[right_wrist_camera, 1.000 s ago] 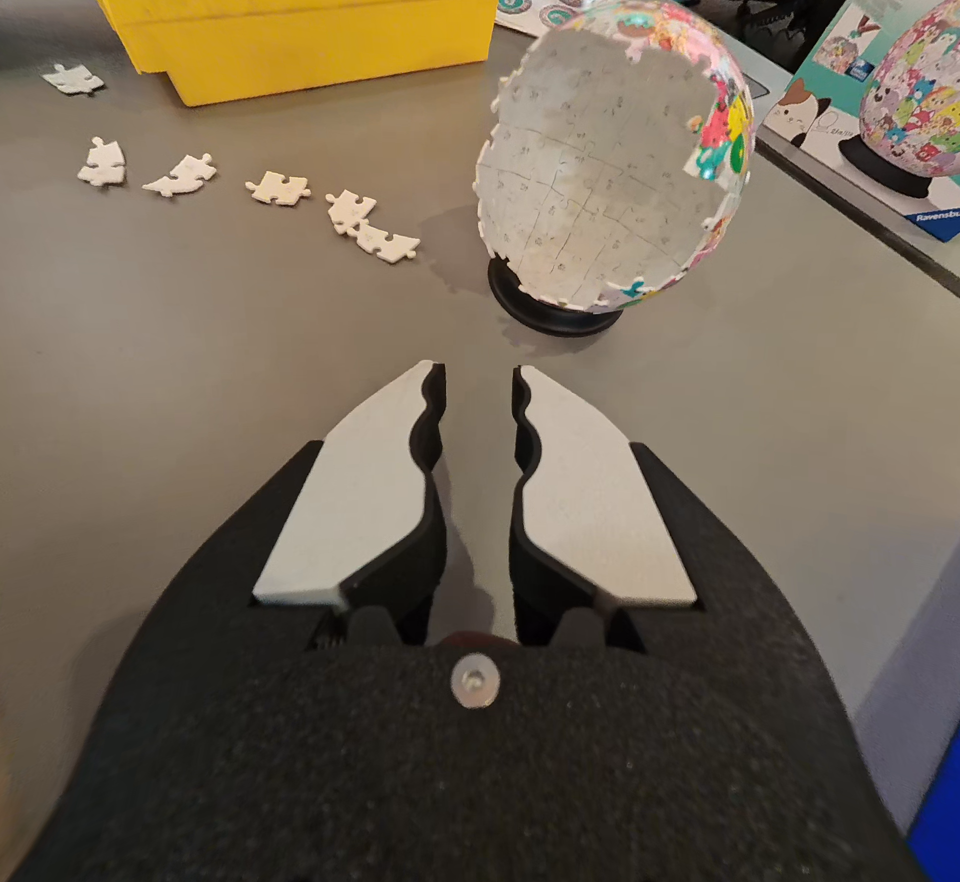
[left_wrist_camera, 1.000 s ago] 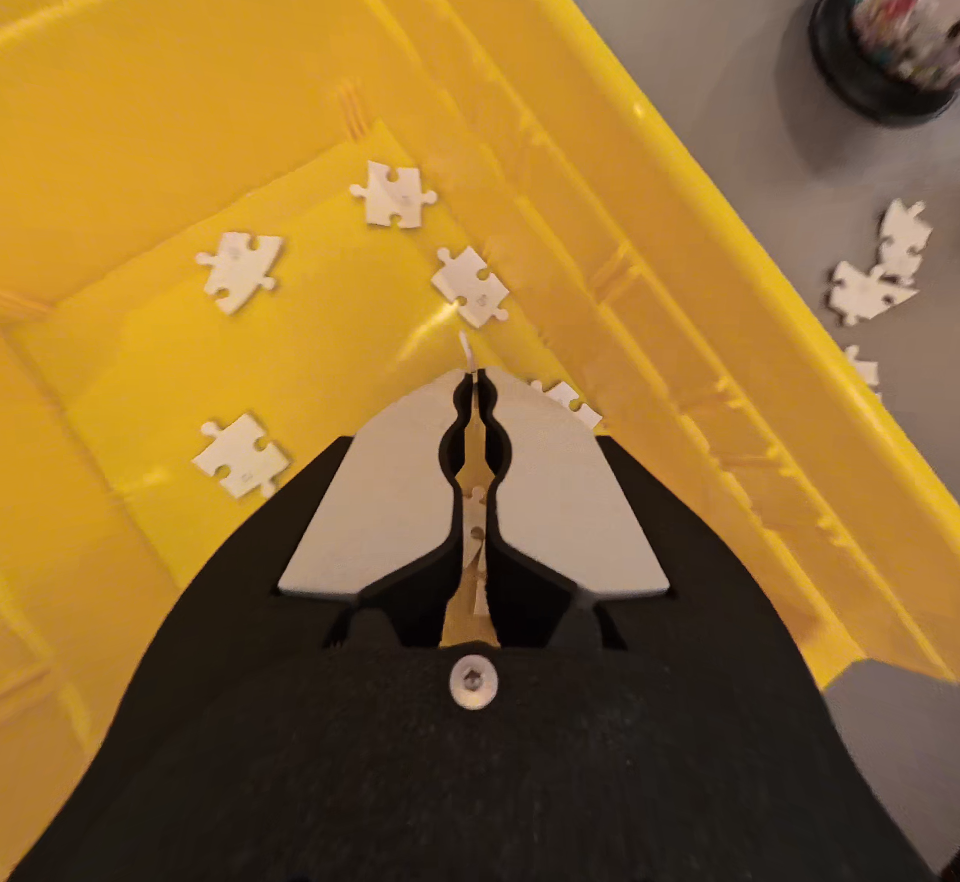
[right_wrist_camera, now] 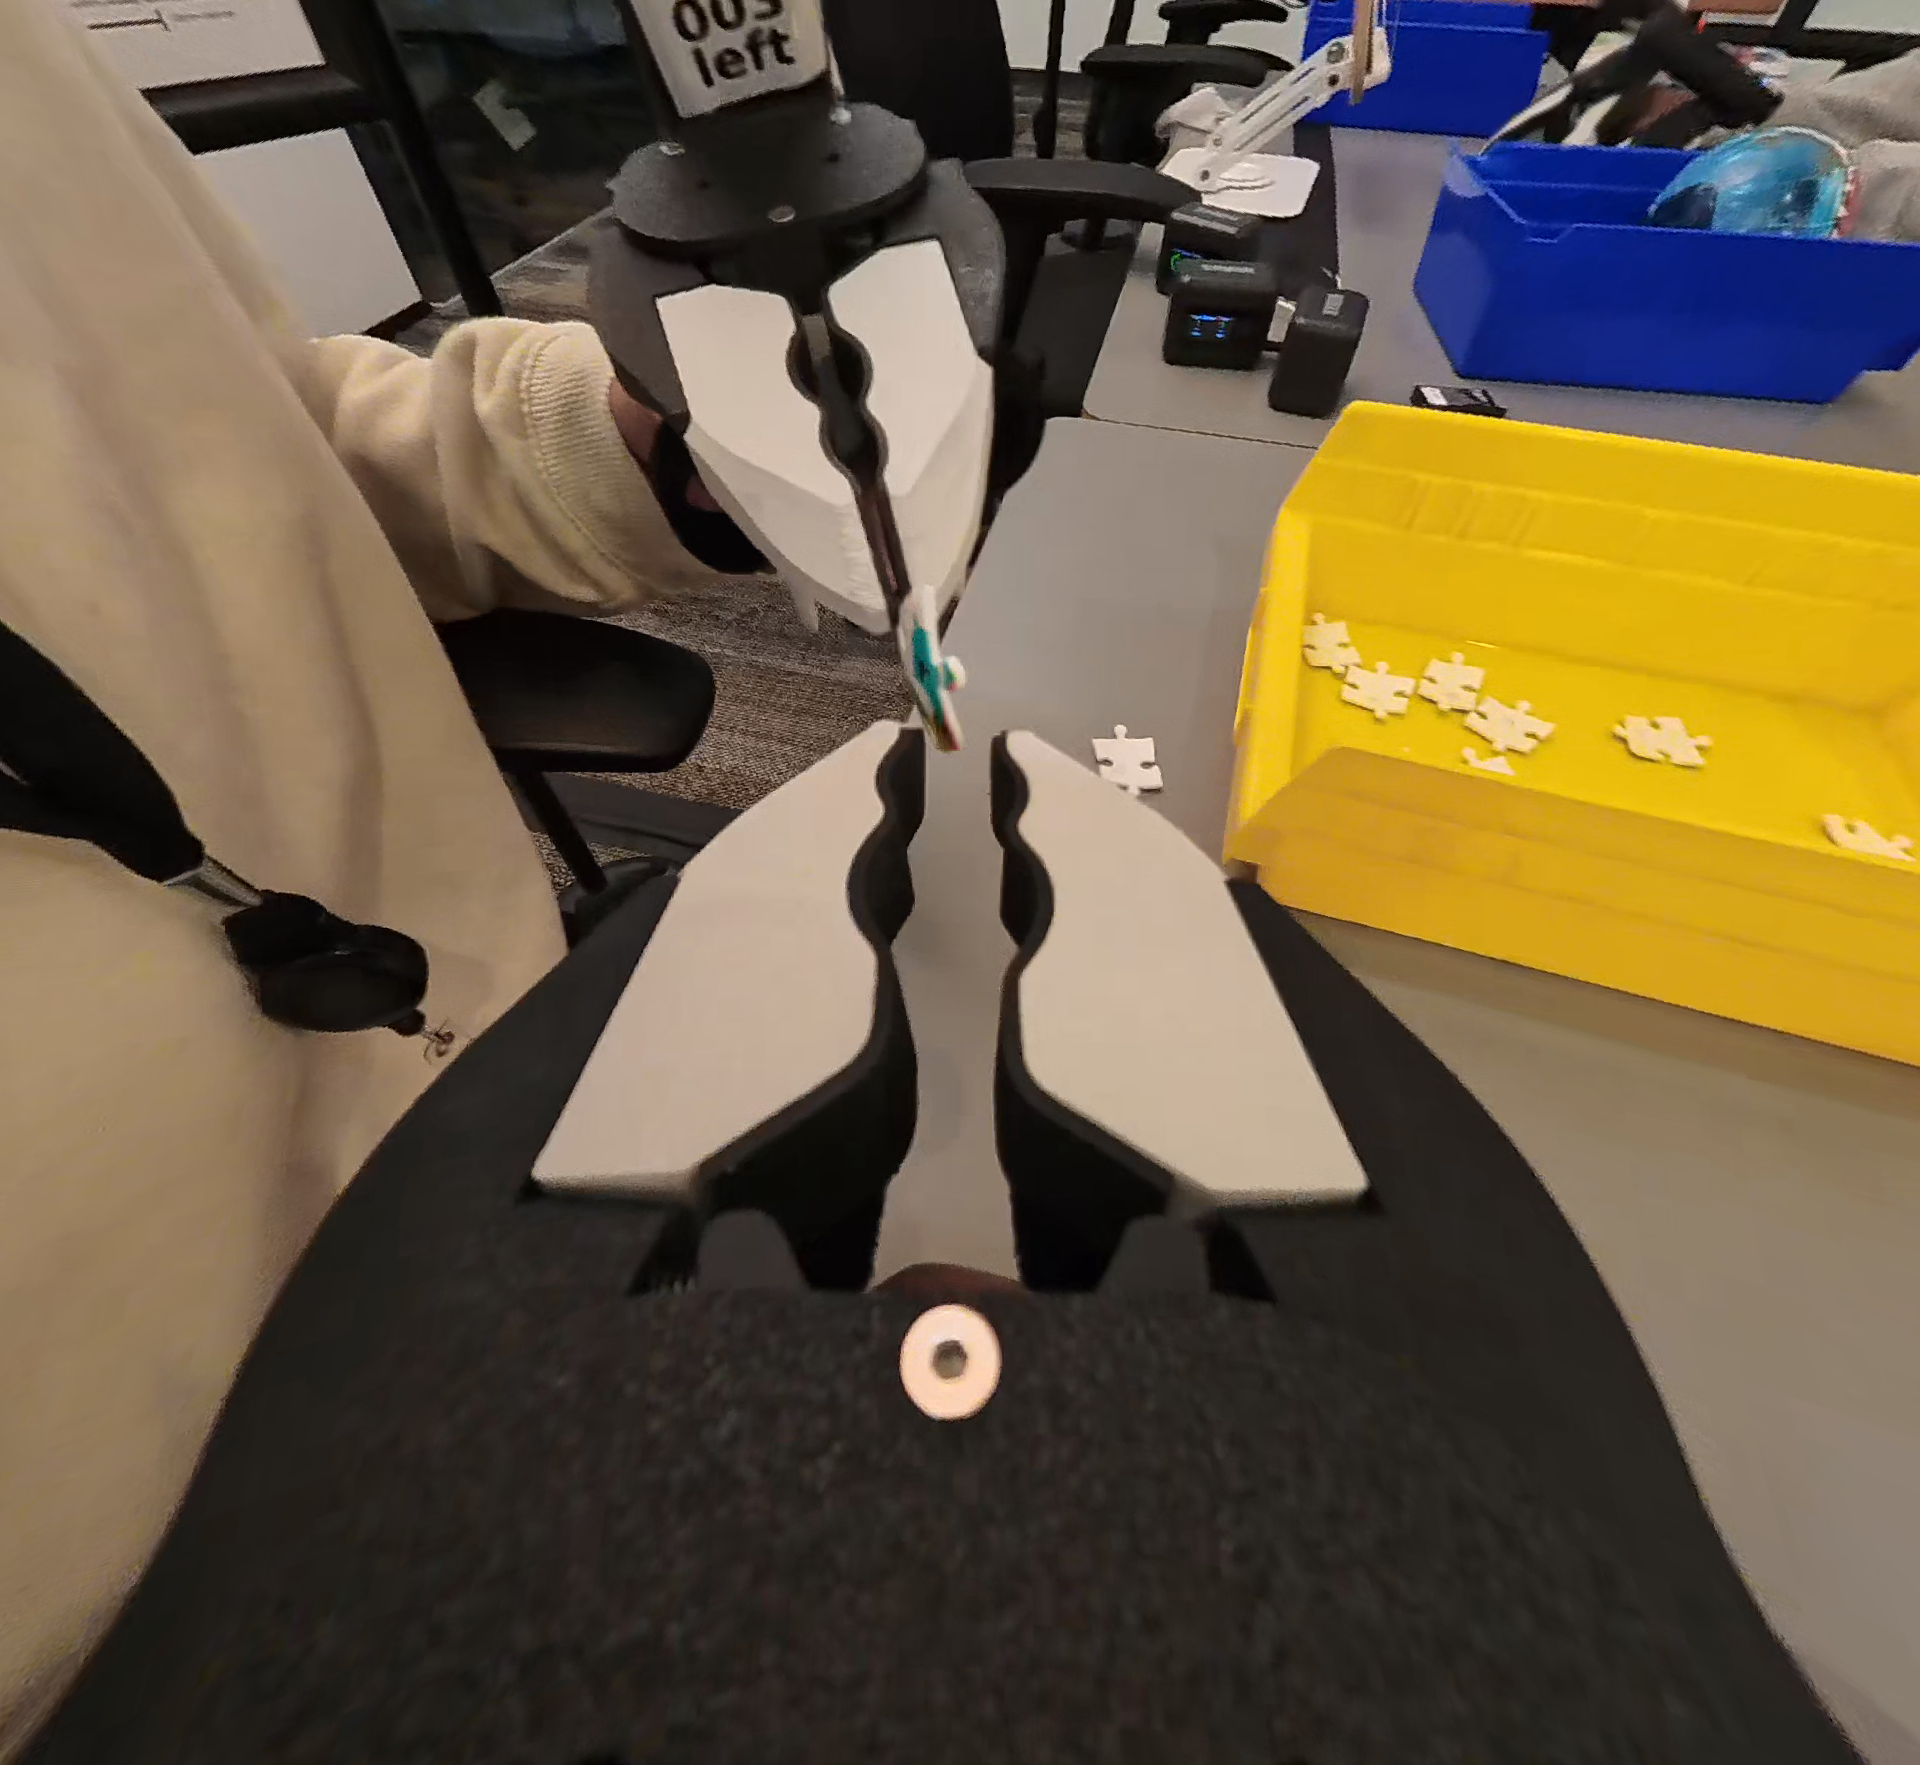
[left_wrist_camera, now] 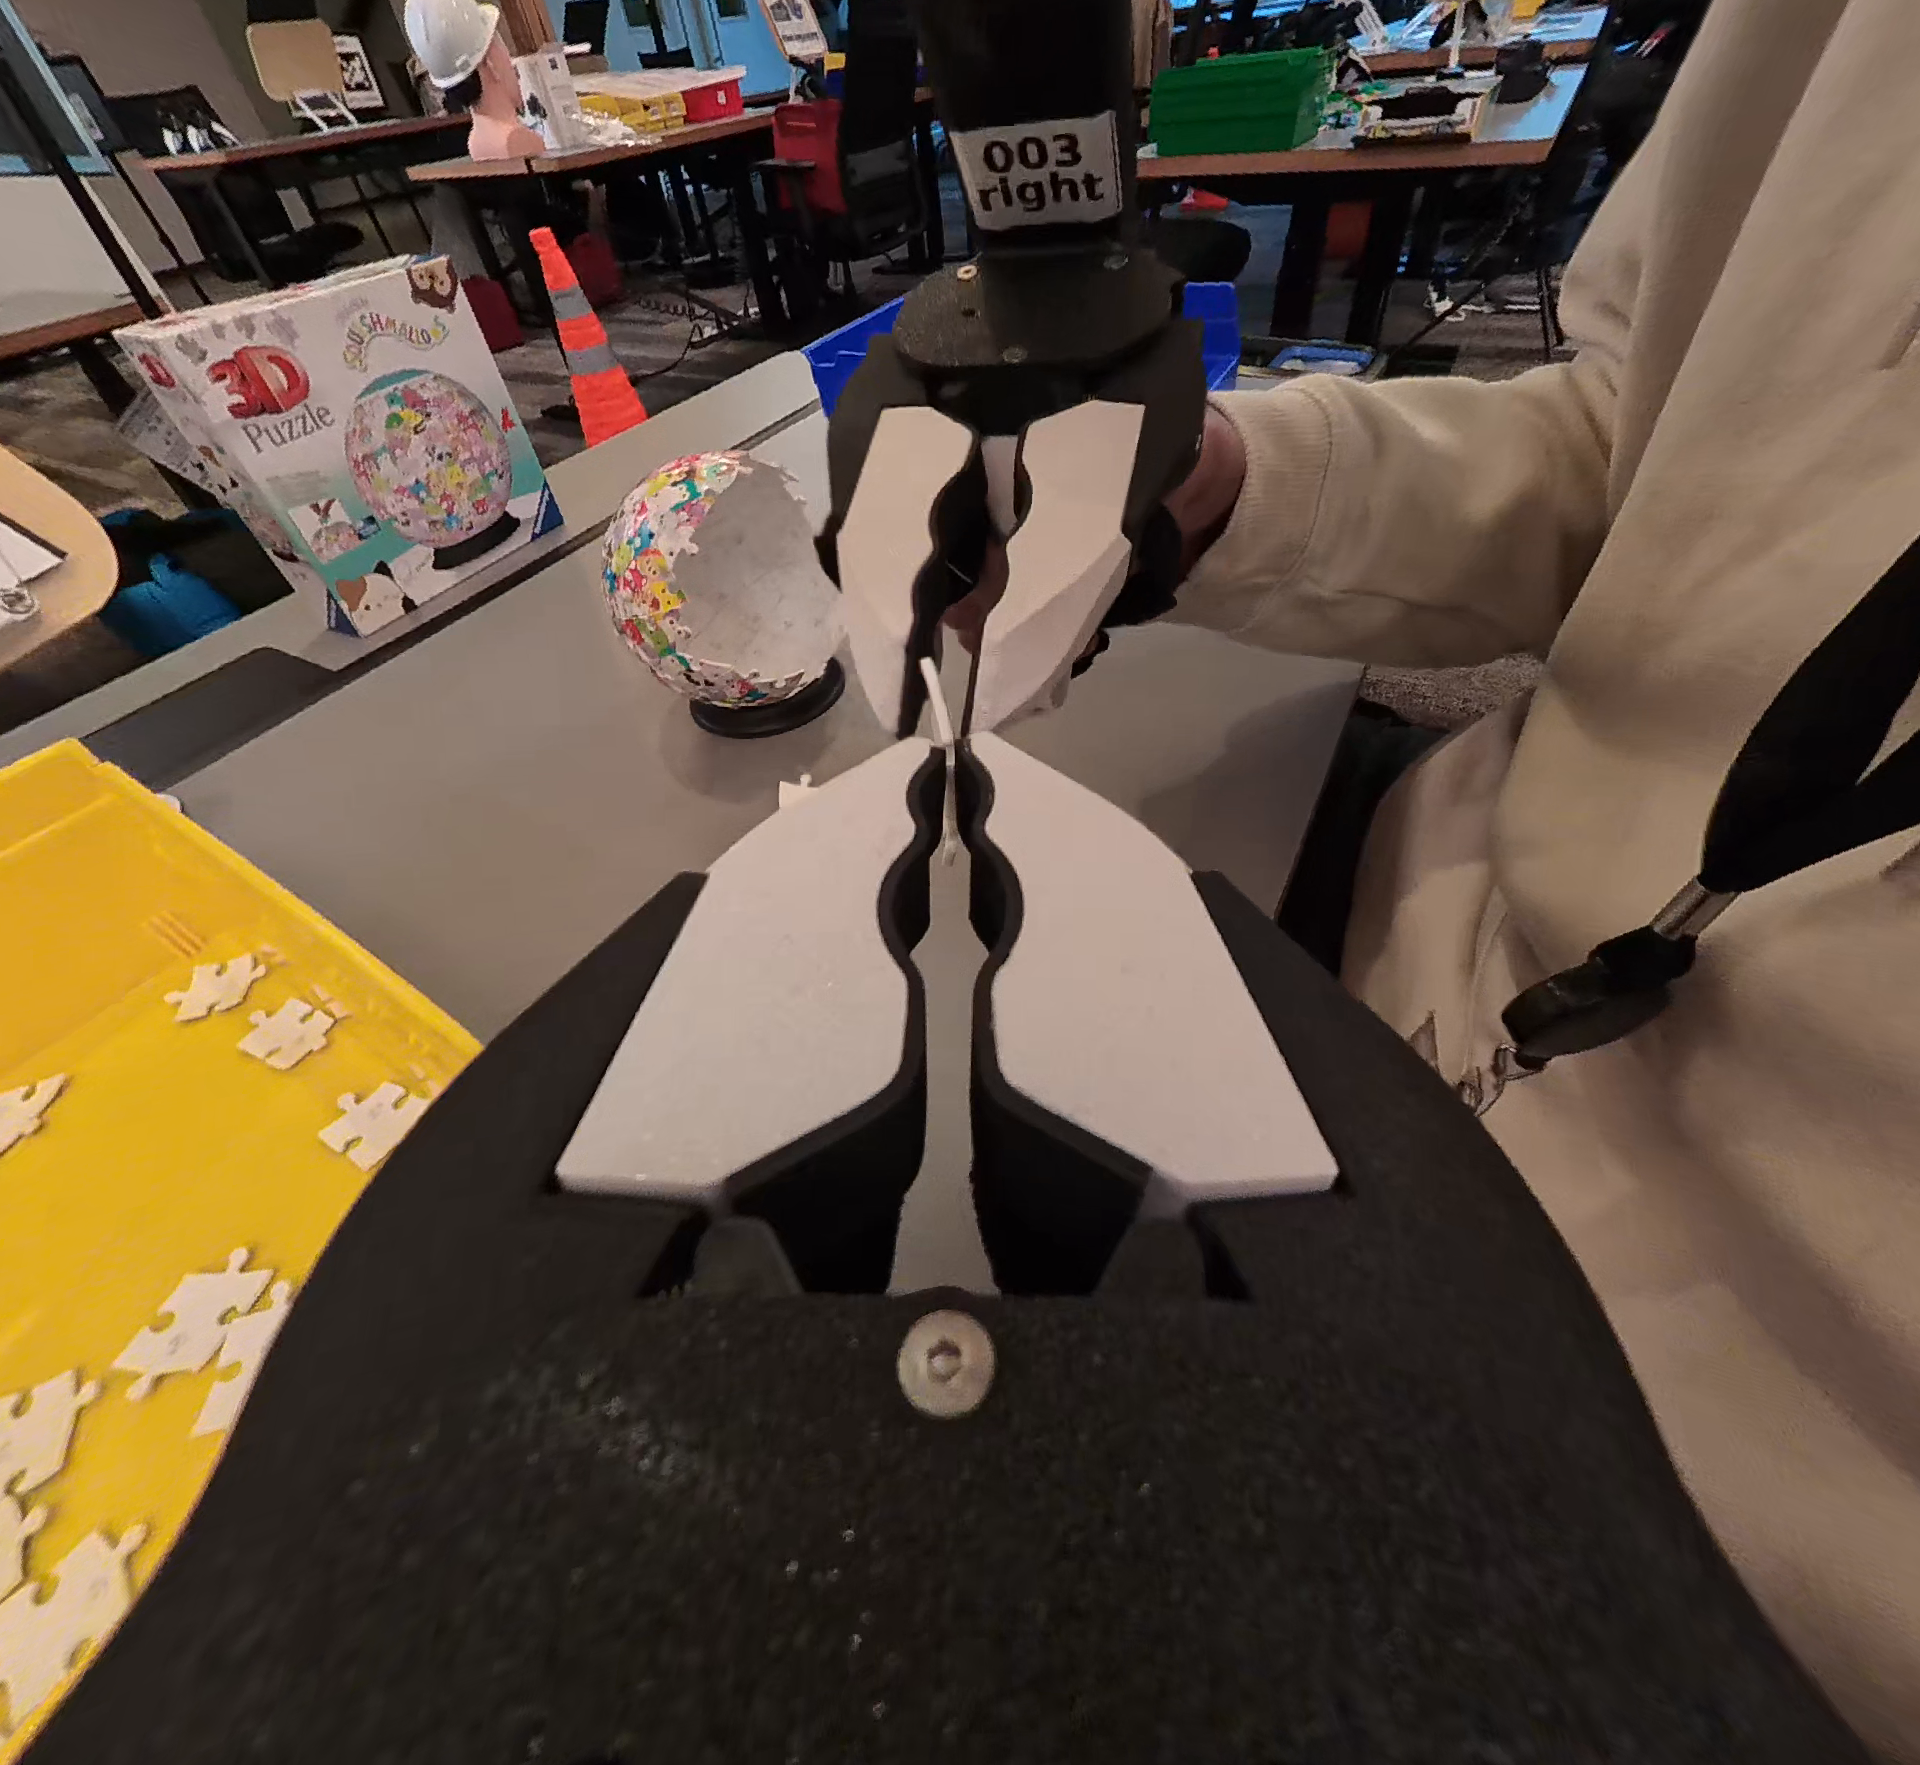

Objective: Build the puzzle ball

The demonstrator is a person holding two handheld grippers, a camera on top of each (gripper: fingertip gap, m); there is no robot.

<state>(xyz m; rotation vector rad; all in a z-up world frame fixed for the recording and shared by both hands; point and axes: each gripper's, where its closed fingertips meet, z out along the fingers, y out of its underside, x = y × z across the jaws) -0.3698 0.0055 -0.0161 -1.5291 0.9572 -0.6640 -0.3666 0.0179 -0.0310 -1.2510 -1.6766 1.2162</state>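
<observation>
While thin, light, stiff piece (left_wrist_camera: 943, 780) sits pinched edge-on in left gripper (left_wrist_camera: 948, 765), best taken by free edge with parted, empty right gripper (right_wrist_camera: 956, 741)

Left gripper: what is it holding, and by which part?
One puzzle piece, pinched edge-on at the jaw tips by one end; the rest sticks out toward the open, empty right gripper.
</observation>
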